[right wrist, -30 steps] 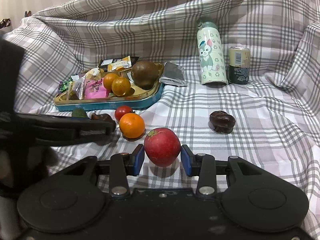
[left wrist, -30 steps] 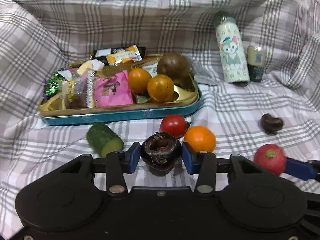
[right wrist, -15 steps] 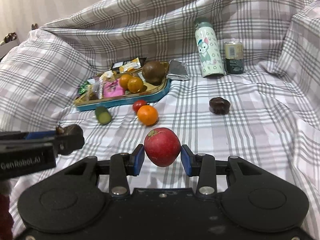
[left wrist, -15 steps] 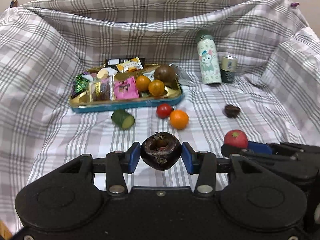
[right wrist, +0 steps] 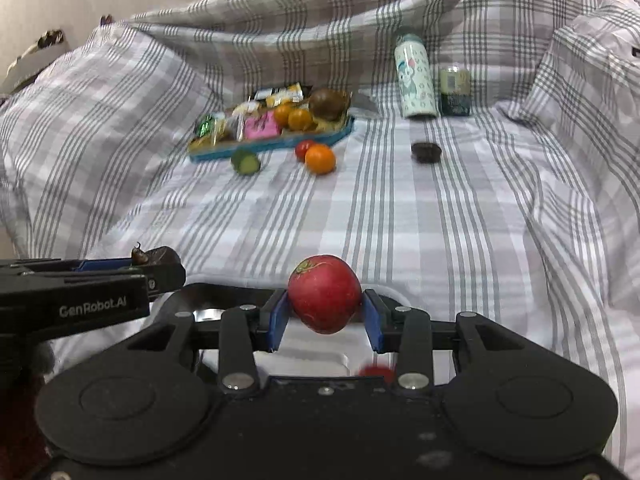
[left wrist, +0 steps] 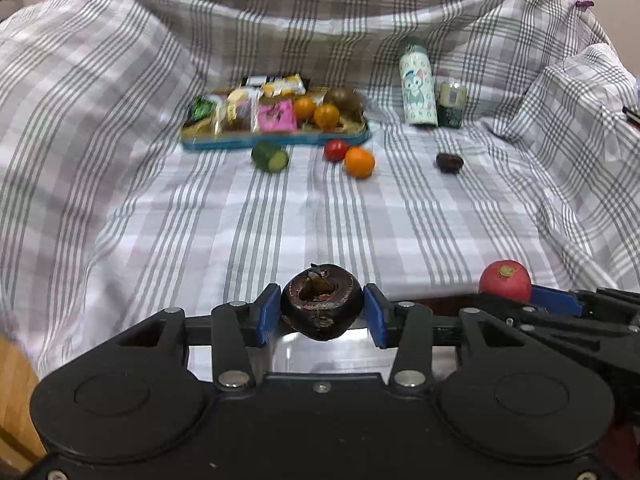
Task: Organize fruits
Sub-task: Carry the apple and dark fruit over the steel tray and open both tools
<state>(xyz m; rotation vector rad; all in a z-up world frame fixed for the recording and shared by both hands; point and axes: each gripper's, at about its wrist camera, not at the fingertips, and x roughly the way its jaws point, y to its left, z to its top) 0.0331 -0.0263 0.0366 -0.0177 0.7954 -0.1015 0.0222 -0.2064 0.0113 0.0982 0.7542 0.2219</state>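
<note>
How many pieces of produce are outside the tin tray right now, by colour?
Red: 2, the apple in the right gripper and the tomato.
Orange: 1, the orange fruit.
Green: 1, the cucumber piece.
Dark: 2, the mangosteen in the left gripper and another on the cloth.
Total: 6.

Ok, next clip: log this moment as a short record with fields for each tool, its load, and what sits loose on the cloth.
left tool: shut on dark mangosteen, held off the cloth
right tool: shut on red apple, held off the cloth
loose on checked cloth: cucumber piece, tomato, orange, second dark fruit
tin tray: snack packets, two small oranges, brown round fruit
behind: cartoon bottle, can, both upright
below tools: a pale container edge, contents unclear
</note>
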